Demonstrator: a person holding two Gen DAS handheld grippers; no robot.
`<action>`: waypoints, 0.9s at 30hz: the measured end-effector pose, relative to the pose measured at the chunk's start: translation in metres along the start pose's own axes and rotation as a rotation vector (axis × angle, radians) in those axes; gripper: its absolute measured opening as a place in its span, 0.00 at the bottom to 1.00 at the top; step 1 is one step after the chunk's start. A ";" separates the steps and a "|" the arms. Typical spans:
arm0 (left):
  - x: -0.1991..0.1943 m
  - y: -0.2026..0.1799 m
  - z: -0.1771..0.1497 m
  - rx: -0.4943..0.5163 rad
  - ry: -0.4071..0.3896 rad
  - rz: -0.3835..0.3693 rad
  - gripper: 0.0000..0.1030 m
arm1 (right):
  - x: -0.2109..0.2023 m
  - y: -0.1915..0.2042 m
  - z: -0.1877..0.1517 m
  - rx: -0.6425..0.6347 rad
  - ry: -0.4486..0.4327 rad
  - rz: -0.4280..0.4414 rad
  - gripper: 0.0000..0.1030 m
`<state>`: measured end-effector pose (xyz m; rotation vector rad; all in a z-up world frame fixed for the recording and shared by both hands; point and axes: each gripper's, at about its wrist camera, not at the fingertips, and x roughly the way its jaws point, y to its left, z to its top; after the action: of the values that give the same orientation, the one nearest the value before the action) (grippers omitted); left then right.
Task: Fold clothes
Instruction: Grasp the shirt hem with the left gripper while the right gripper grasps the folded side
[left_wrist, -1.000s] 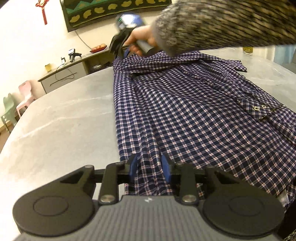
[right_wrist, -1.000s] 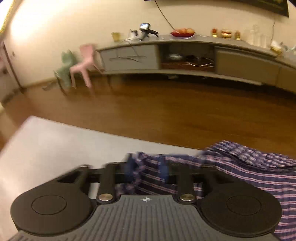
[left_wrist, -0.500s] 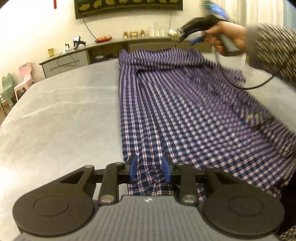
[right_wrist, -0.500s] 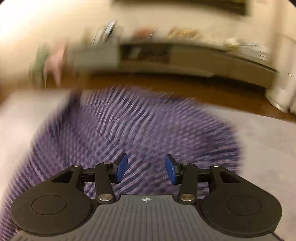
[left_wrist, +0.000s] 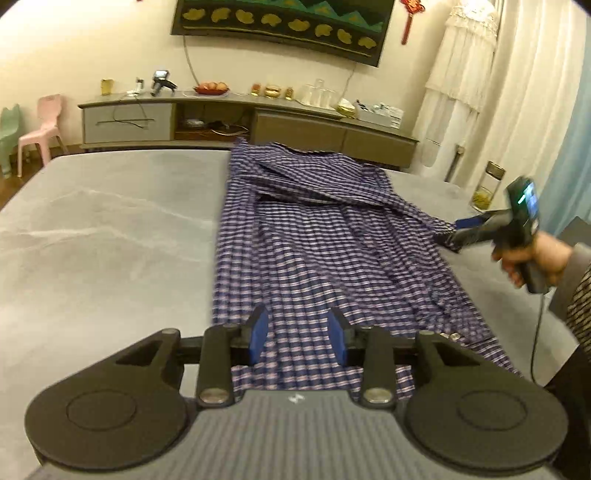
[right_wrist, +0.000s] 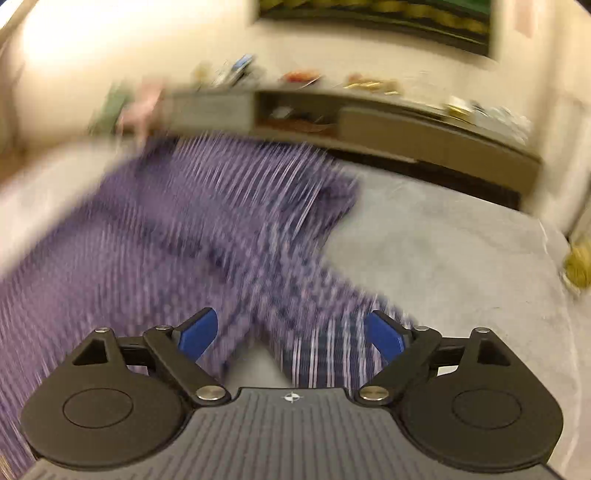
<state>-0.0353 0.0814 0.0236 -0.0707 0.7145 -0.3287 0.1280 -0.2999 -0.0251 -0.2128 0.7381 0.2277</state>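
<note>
A navy and white checked shirt (left_wrist: 314, 258) lies lengthwise on the grey table (left_wrist: 110, 240). One sleeve (left_wrist: 332, 184) is folded across its far part, running down to the right edge. My left gripper (left_wrist: 298, 334) hovers over the near hem. Its jaws are opening, and the cloth seen between the blue pads (left_wrist: 258, 330) lies flat, not pinched. My right gripper (left_wrist: 458, 232), held in a hand (left_wrist: 543, 258), sits at the sleeve's end on the right. In the blurred right wrist view its jaws are opening wide (right_wrist: 291, 332) over the sleeve (right_wrist: 314, 332), gripping nothing.
A glass jar (left_wrist: 487, 184) stands on the table's far right corner. A cable (left_wrist: 537, 332) hangs from the right gripper. Behind the table are a long low cabinet (left_wrist: 258, 122) and small chairs (left_wrist: 40, 125). Bare tabletop stretches left of the shirt.
The right gripper swept from the shirt's far left corner across to the right edge, drawing the sleeve over, and its jaws spread wide. The left gripper rose and its pads parted slightly.
</note>
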 end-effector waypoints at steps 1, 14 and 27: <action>0.005 -0.003 0.003 -0.004 0.009 -0.012 0.34 | 0.008 0.006 -0.005 -0.056 0.019 -0.017 0.81; 0.070 -0.029 0.069 -0.148 0.026 -0.206 0.42 | 0.020 -0.022 0.010 0.069 -0.039 0.039 0.08; 0.182 -0.003 0.076 -0.649 0.056 -0.599 0.78 | -0.059 0.072 0.032 0.445 -0.174 0.463 0.06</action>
<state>0.1425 0.0168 -0.0332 -0.9070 0.8242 -0.6597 0.0865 -0.2304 0.0304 0.4023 0.6395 0.5056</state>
